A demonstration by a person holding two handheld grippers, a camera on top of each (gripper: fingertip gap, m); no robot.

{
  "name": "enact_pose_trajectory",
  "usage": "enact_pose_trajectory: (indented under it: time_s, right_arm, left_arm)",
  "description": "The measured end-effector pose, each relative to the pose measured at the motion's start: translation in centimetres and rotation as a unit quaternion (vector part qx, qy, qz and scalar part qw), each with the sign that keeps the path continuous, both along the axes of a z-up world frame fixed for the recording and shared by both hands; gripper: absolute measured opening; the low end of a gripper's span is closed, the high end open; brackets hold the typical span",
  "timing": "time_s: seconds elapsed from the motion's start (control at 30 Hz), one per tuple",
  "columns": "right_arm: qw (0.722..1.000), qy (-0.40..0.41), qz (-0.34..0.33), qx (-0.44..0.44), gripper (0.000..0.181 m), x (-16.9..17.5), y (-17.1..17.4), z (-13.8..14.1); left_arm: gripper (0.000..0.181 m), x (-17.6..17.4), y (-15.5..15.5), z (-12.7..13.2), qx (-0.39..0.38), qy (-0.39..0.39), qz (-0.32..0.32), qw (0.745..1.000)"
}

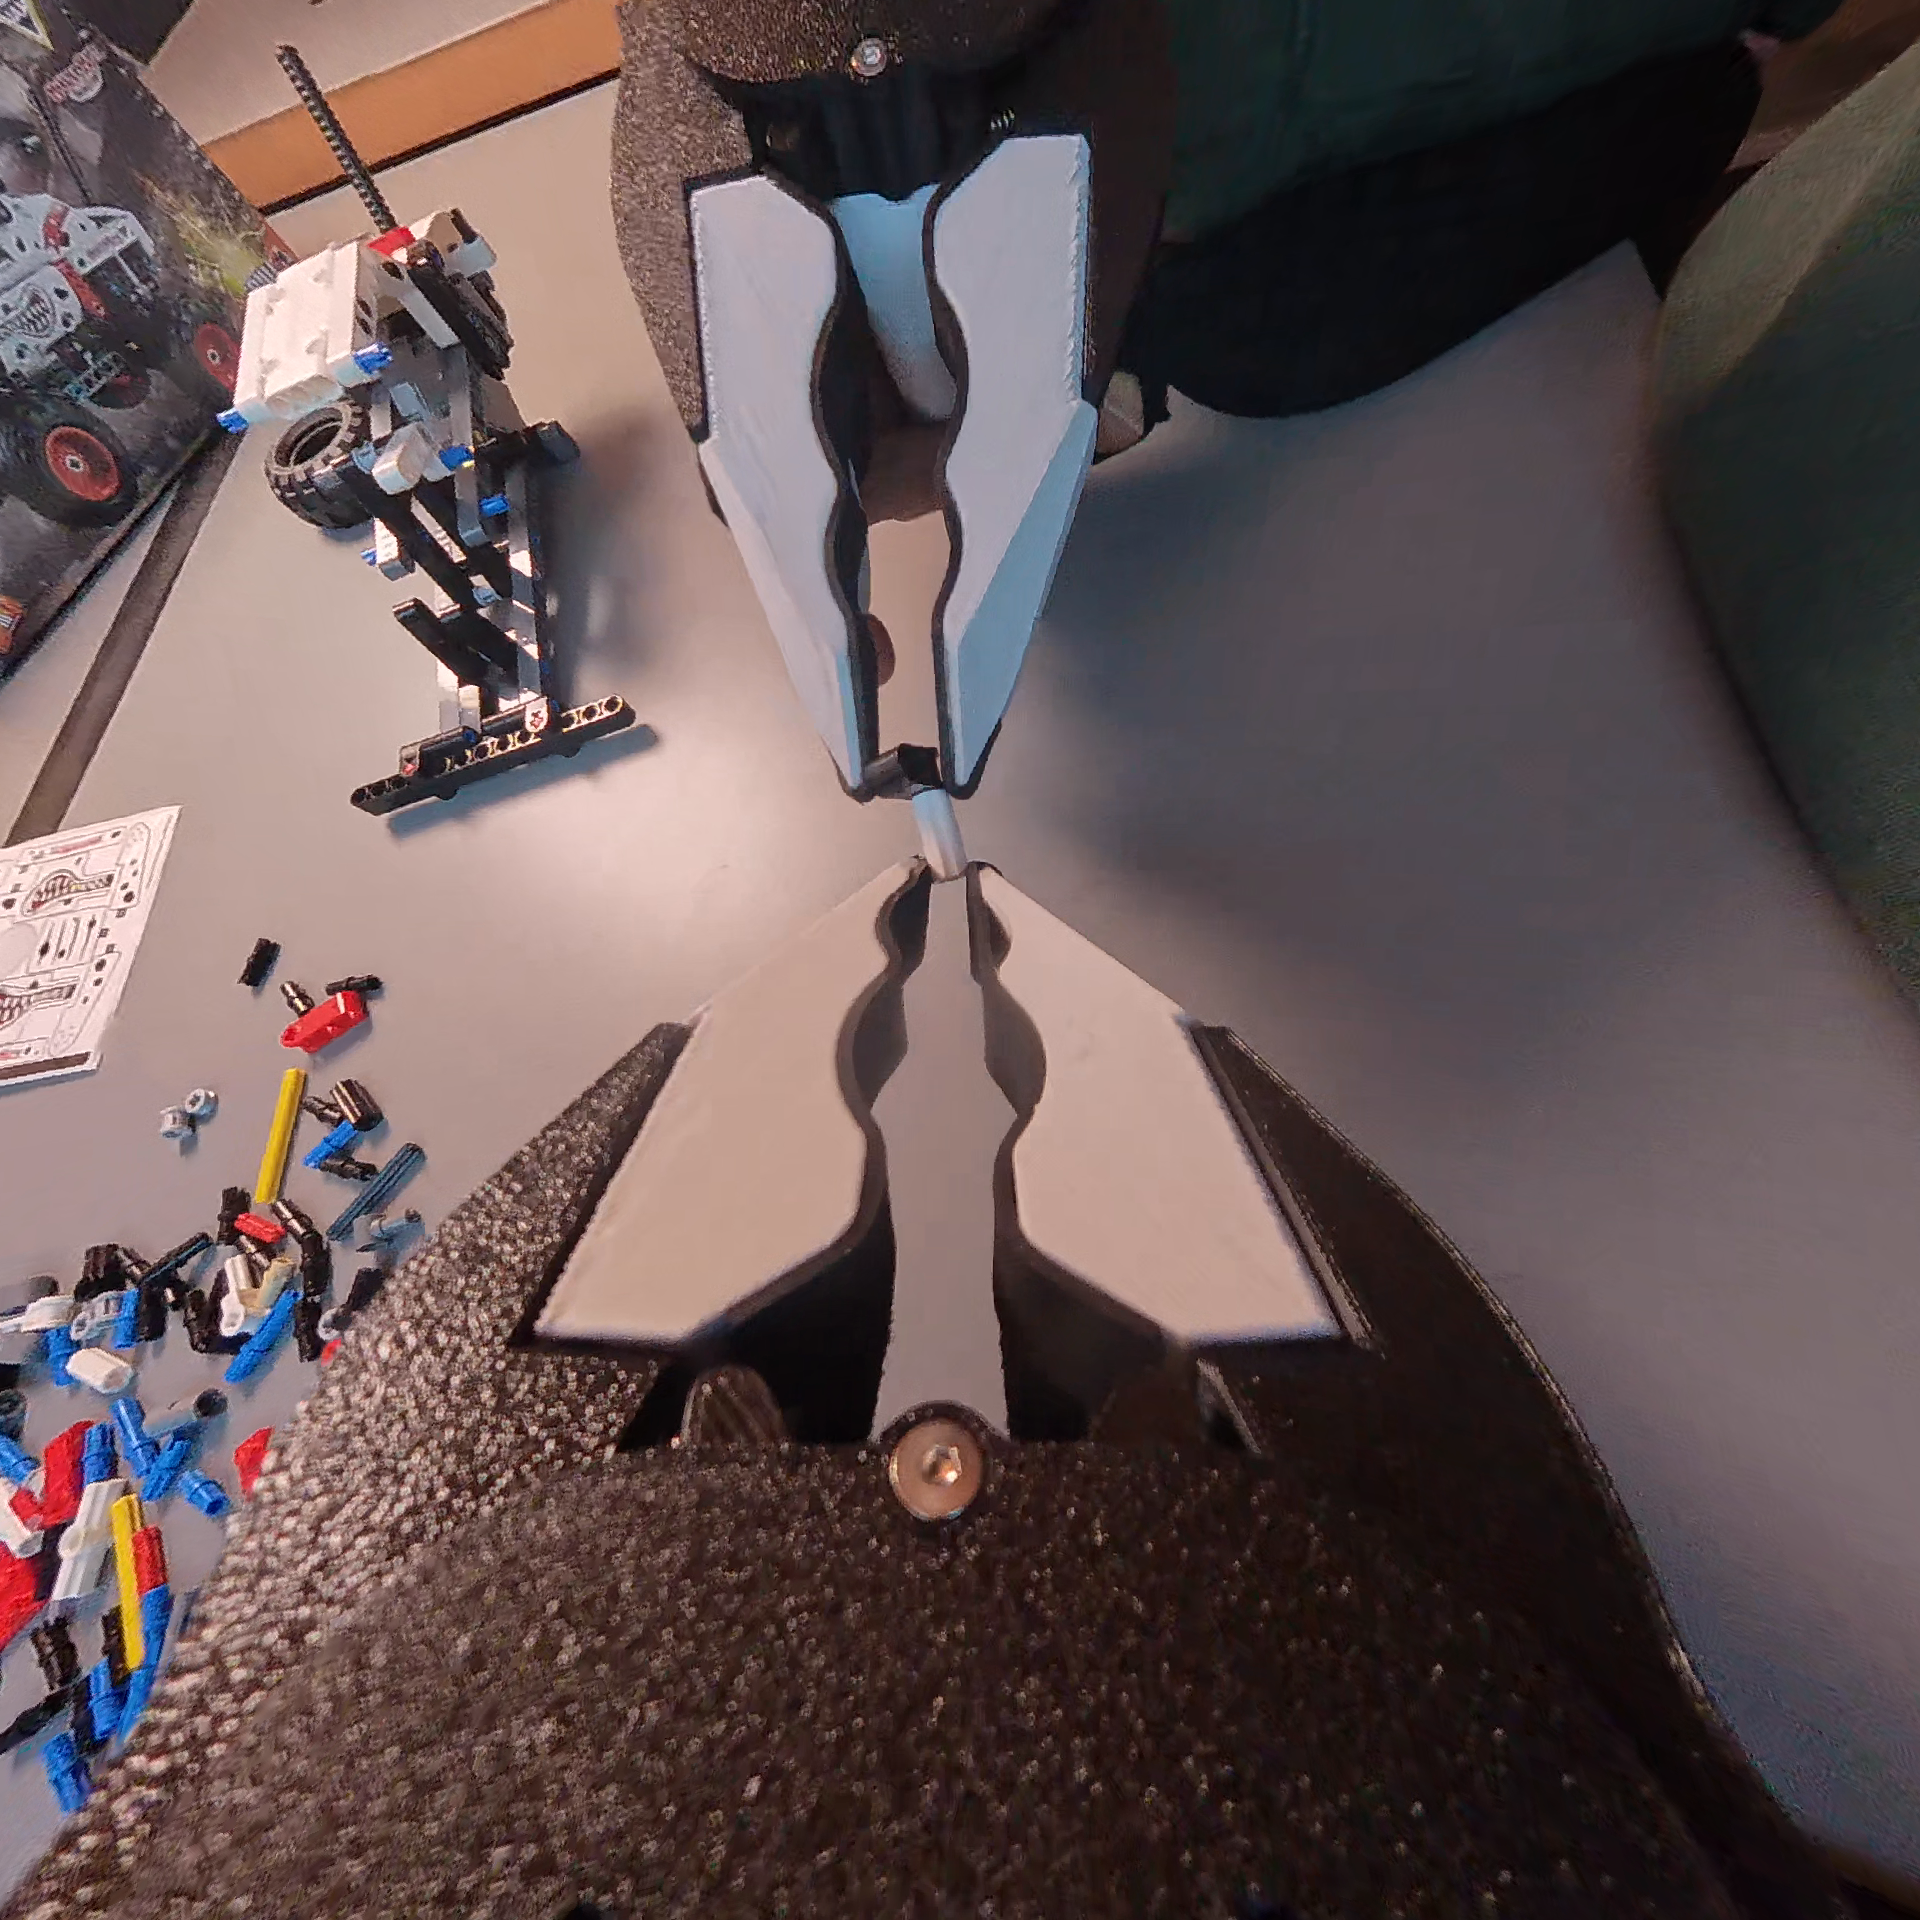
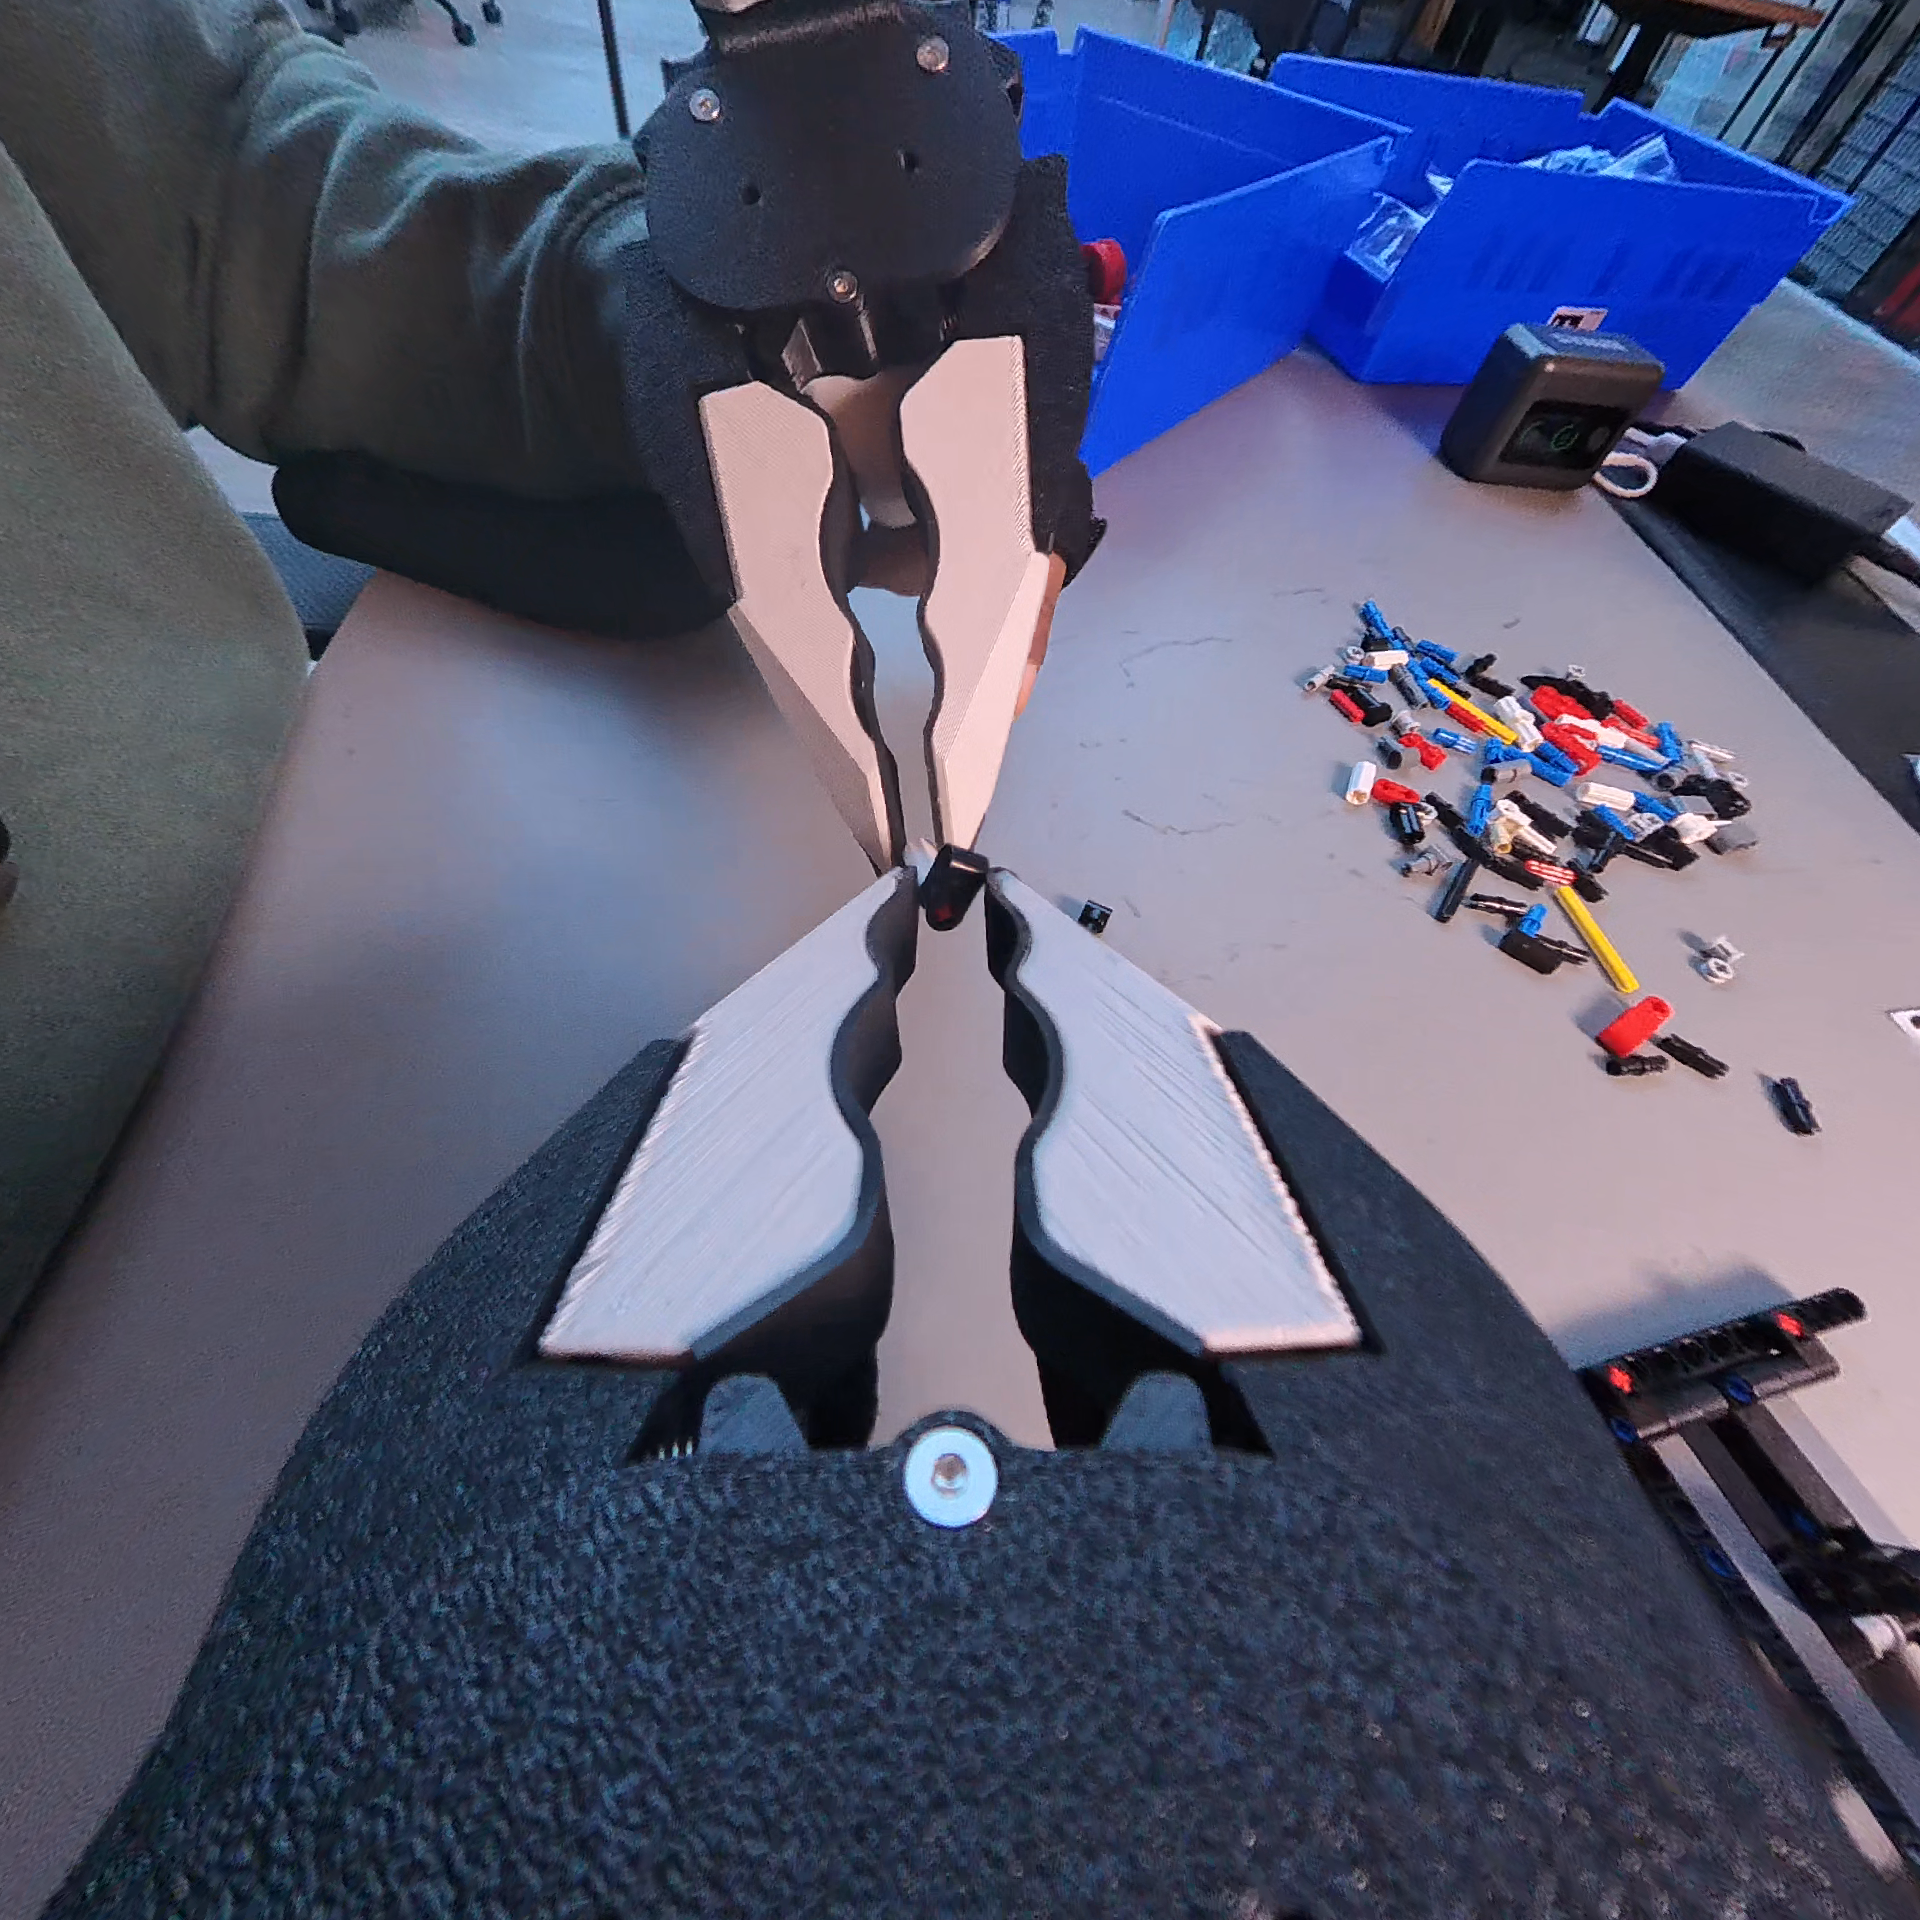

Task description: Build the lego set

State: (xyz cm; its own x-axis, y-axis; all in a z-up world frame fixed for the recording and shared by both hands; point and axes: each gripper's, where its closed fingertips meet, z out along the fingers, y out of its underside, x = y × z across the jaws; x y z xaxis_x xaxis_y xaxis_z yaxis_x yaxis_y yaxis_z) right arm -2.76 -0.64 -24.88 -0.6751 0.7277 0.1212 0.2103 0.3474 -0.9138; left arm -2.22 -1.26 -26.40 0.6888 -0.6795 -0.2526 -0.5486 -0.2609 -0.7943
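A grey table (image 1: 1351, 831) fills both views, with blue bins (image 2: 1507, 239) at the upper right of the right wrist view and a box (image 1: 73, 312) with a truck picture at the upper left of the left wrist view. Beside that box, in the upper left, stands the half-built truck frame (image 1: 447, 488), and a heap of loose pieces (image 2: 1538, 769) lies at the right of the right wrist view. At frame centre the two tools meet tip to tip above the table. The left gripper (image 1: 943, 871) is clenched on a small grey pin (image 1: 940, 836); the right gripper (image 2: 948, 883) is clenched on a little black connector (image 2: 951, 883). Pin and connector touch, so the step in hand looks like pressing the pin into the connector. The next move probably calls for keeping both pieces in line and pushing straight until the pin seats, then carrying the joined part to the frame.
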Motion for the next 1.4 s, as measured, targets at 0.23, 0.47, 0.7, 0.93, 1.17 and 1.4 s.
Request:
enact_pose_trajectory:
  time_s: [0.23, 0.47, 0.7, 0.93, 1.17, 1.4]
  right_arm:
    - [0.985, 0.066, -0.068, -0.142, 0.008, -1.5, 1.6, 4.7]
    - [0.938, 0.127, -0.077, -0.313, 0.008, -1.5, 1.2, 8.9]
    - [0.929, 0.125, -0.071, -0.34, 0.008, -1.6, 0.6, 8.8]
    - [0.957, 0.095, -0.045, -0.271, 0.008, -1.4, -0.1, 7.3]
    - [0.996, 0.075, -0.028, -0.041, 0.01, -0.9, -0.8, 2.6]
    - [0.995, 0.077, -0.035, -0.043, 0.018, -0.8, 0.2, 3.2]
  left_arm:
    - [0.023, -1.2, 1.2, 5.1, 0.014, -0.285, 0.041, 0.958]
    - [0.026, -1.7, 1.7, 9.3, 0.02, -0.499, 0.035, 0.866]
    - [0.008, -1.2, 1.2, 10.5, 0.031, -0.515, 0.014, 0.857]
    - [0.007, -1.4, 0.7, 9.7, 0.028, -0.449, 0.017, 0.893]
    - [0.007, -0.5, 0.2, 8.0, 0.003, -0.379, -0.004, 0.925]
    - [0.007, -1.0, 0.4, 6.3, -0.045, -0.37, 0.015, 0.928]
